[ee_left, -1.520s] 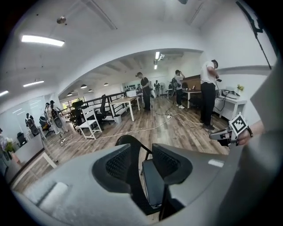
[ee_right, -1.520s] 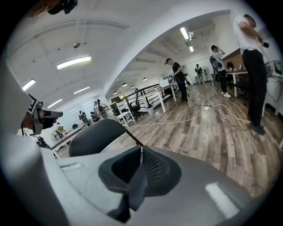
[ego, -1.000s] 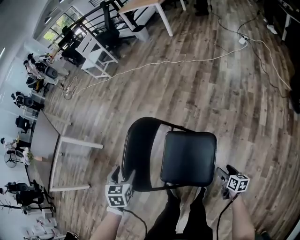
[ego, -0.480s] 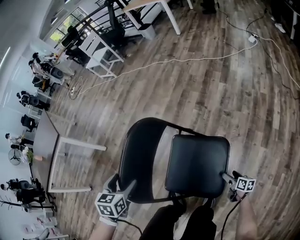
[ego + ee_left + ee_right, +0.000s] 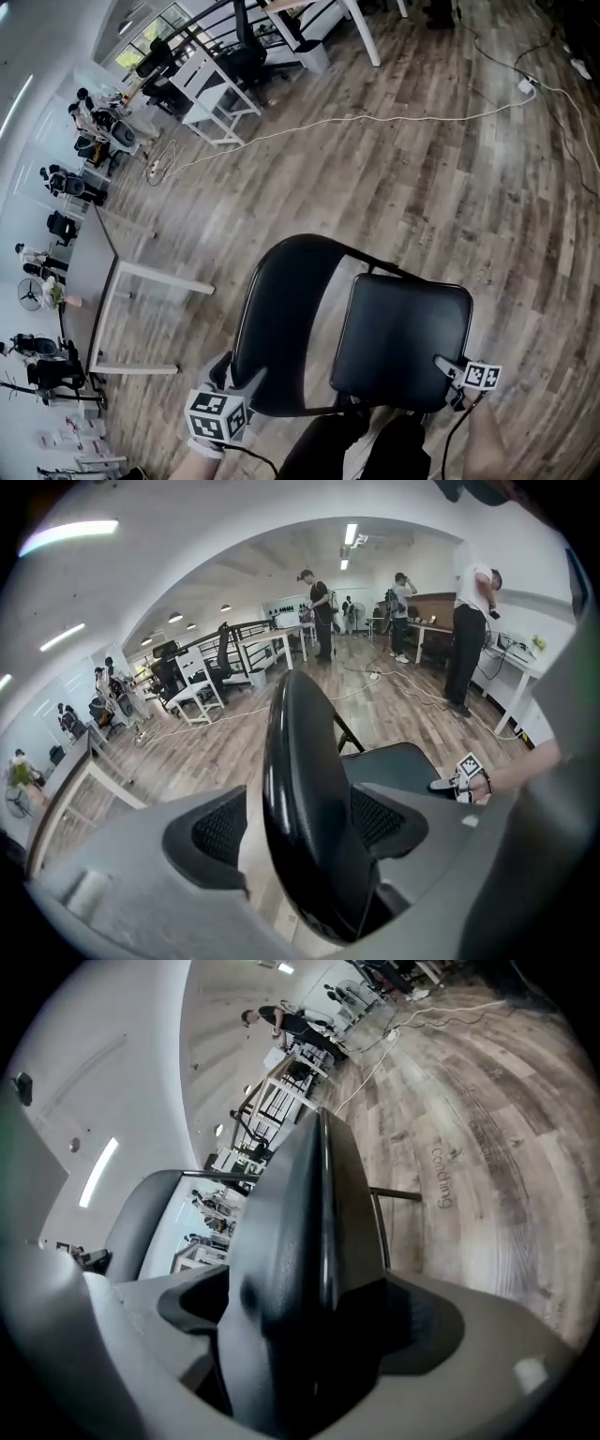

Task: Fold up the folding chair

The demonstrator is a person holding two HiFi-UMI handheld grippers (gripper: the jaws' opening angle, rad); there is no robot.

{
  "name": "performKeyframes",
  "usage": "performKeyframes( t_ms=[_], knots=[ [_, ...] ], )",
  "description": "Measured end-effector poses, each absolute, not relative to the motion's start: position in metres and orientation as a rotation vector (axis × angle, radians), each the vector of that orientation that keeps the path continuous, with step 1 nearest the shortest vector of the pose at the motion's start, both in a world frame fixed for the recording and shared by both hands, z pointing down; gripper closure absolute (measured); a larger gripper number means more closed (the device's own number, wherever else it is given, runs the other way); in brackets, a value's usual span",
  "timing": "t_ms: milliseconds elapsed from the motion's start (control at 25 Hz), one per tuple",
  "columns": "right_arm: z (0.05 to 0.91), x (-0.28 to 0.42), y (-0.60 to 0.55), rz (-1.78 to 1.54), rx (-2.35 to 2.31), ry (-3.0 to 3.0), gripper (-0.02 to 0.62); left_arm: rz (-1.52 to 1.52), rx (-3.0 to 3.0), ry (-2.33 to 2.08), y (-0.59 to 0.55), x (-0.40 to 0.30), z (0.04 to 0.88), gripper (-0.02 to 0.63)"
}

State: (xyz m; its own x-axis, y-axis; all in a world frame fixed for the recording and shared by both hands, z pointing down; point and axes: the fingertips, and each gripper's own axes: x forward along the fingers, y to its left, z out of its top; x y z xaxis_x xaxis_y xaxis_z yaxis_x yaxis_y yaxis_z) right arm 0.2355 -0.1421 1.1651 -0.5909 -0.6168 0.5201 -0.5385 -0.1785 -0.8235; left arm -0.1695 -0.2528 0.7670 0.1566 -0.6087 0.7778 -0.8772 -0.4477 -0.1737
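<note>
Nearest, bottom of head view: dark trousers (image 5: 333, 452) betw. the two arms, right behind the folding chair (image 5: 394, 305).

L gripper (image 5: 300, 825): sits at near edge of backrest (image 5: 277, 328). Jaws wide apart, astride the black rim seen edge-on. Strip of floor showing betw. one pad and rim; other pad just beside rim, contact unclear. No clamp.

R gripper (image 5: 314, 1316): sits at near right corner of seat (image 5: 403, 352). Jaws opening, seat edge betw. them and filling most of the gap. Can't tell if pads touch it.

Chair itself: stands unfolded on wood floor (image 5: 441, 187), seat flat, backrest to its left in head view, thin metal frame tube along far side.

Further out, left: grey table (image 5: 89, 272) w/ white legs, apart from chair.

Beyond chair: white cable (image 5: 375, 120) snaking across the floor to a plug block at upper right.

Far end, upper left: white desk (image 5: 220, 89) and black office chairs (image 5: 246, 58), more desks along the wall.

Farthest, in L gripper view: several people (image 5: 319, 616) standing at benches, under ceiling strip lights.
</note>
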Motion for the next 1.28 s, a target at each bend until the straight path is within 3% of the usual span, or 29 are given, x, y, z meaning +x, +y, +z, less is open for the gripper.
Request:
performKeyframes(
  t_ms=[200, 360, 760, 1280],
  knots=[
    [1.162, 0.229, -0.141, -1.951, -1.463, 1.972, 0.129, 1.07, 2.071, -1.368, -0.252, -0.177, 0.769, 0.364],
    [1.129, 0.213, -0.153, -1.919, -1.404, 1.959, 0.192, 1.005, 2.002, -1.417, -0.263, -0.203, 0.755, 0.371],
    [1.041, 0.17, -0.172, -1.95, -1.374, 1.931, 0.28, 0.994, 2.008, -1.422, -0.27, -0.216, 0.7, 0.39],
    [0.938, 0.091, -0.205, -1.995, -1.578, 1.934, 0.314, 0.919, 1.985, -1.415, -0.277, -0.233, 0.634, 0.416]
  ],
)
